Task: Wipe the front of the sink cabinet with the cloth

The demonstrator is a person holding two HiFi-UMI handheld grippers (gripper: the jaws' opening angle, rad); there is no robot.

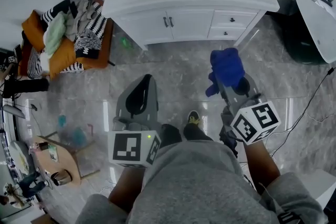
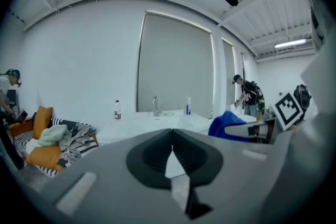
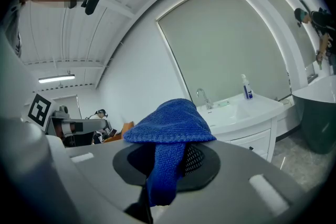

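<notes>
Pinching the soft, limp cloth (image 1: 226, 63) mid-fold, your right gripper (image 1: 229, 84) lets it droop; your left gripper (image 1: 146, 81) sits closed, empty.

No legible text, label, brand, number or sign anywhere in view

The blue knitted cloth (image 3: 170, 120) hangs bunched from the right gripper (image 3: 173, 155), apart from the white sink cabinet (image 1: 189, 23), whose doors seem shut.
</notes>
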